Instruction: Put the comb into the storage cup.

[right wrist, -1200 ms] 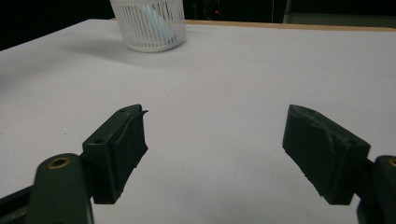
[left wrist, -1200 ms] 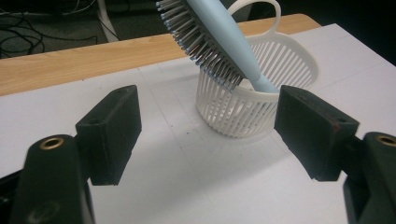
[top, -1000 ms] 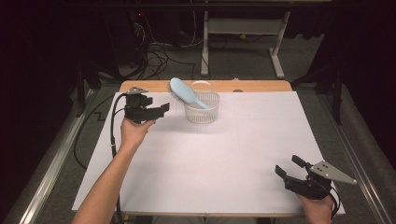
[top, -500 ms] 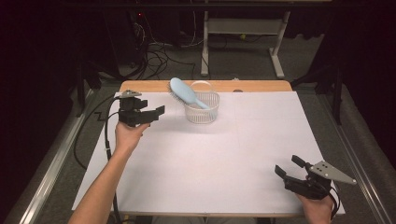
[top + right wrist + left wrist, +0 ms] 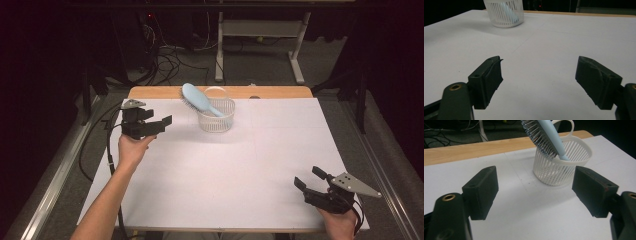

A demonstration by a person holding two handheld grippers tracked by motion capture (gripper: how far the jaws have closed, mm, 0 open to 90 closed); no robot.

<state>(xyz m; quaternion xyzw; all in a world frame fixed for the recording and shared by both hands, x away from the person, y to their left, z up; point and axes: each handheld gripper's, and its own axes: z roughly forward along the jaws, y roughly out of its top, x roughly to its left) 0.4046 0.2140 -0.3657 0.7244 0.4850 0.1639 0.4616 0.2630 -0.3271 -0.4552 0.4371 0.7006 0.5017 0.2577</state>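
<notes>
Your white table (image 5: 225, 170) sits in a dark room, with cables on the floor beyond its wooden far edge. From the high view, the white slatted basket (image 5: 216, 116) stands near the far edge, left of centre, and the light blue hairbrush (image 5: 198, 98) leans in it, head up and tilted toward the left. Your left gripper (image 5: 156, 125) hovers near the left edge, jaws spread wide, holding nothing. Your right gripper (image 5: 311, 179) rests at the near right corner, also wide and empty.

In the left gripper view, the basket (image 5: 564, 162) and brush (image 5: 546, 135) lie just beyond your parted jaws.

In the right gripper view, the basket (image 5: 505, 12) stands well apart, at the far edge.
</notes>
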